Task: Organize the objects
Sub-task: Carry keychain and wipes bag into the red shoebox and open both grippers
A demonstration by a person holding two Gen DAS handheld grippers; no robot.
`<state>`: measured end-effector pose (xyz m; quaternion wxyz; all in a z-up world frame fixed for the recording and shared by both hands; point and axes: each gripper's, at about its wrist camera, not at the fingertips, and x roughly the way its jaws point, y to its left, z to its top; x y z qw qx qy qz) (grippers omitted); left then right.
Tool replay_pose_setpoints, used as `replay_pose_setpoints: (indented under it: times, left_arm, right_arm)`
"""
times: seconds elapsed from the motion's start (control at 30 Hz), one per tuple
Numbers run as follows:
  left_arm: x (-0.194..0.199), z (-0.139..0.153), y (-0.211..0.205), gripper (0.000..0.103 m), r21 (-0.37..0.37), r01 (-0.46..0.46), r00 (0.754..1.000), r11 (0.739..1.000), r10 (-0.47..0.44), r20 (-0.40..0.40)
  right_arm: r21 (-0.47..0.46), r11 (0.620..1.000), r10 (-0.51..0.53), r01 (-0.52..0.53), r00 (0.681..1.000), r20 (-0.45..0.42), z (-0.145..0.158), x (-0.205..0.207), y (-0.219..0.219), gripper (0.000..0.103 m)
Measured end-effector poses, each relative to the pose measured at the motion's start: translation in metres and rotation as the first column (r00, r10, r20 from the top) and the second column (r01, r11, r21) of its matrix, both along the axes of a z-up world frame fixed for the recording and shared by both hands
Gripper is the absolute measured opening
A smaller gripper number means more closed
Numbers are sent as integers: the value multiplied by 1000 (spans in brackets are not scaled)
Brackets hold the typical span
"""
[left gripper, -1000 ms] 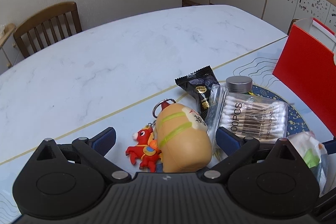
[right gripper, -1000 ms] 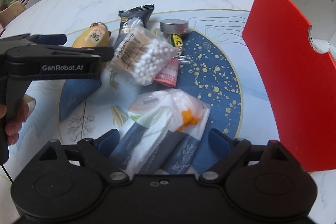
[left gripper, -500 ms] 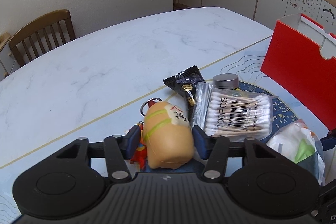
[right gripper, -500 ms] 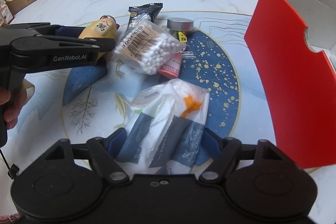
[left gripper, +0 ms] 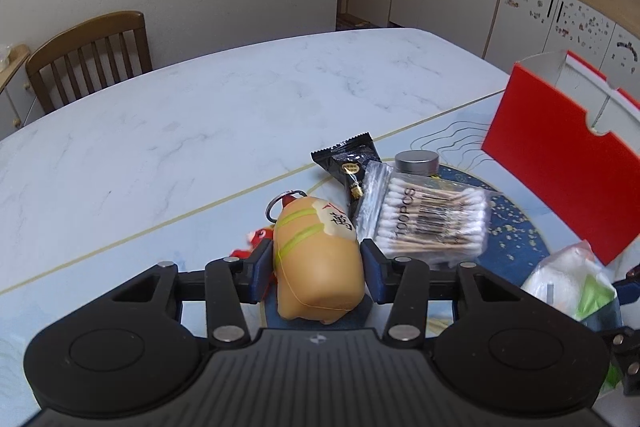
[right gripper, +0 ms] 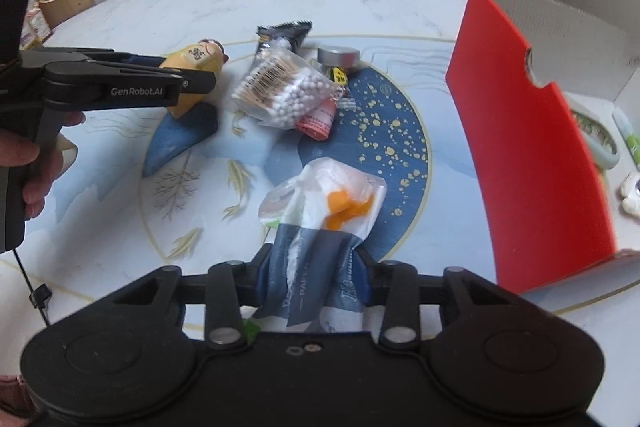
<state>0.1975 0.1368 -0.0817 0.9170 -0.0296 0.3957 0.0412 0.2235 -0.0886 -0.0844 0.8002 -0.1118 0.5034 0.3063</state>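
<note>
My left gripper [left gripper: 316,267] is shut on a tan squishy pig keychain [left gripper: 316,259], lifted off the mat; it also shows in the right wrist view [right gripper: 198,61]. A small red horse charm [left gripper: 256,239] hangs beside it. My right gripper [right gripper: 312,267] is shut on a white plastic bag with blue and orange contents [right gripper: 324,211], held above the mat. A bag of cotton swabs [left gripper: 432,219], a black snack packet [left gripper: 348,163] and a grey round tin [left gripper: 416,161] lie on the blue patterned mat [right gripper: 392,131].
A red open box [right gripper: 524,147] stands at the right, holding a pale ring and small items [right gripper: 600,143]. A pink packet [right gripper: 318,119] lies under the swabs. A wooden chair [left gripper: 88,55] stands behind the white marble table [left gripper: 200,115].
Both grippers closed from open: the left on the pig keychain, the right on the plastic bag. Both have lifted their loads off the mat.
</note>
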Motion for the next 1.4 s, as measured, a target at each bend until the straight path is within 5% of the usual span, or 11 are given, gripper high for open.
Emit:
replay_pose_setpoints:
  times: [0.8, 1.4]
  left_arm:
    - [-71, 63, -60, 45, -68, -13, 998, 998, 16, 55]
    - [-26, 110, -164, 45, -98, 103, 989, 990, -92, 118]
  right_arm:
    - [118, 989, 78, -83, 996, 51, 78, -3, -61, 38]
    - [150, 985, 70, -83, 993, 91, 110, 55, -146, 38]
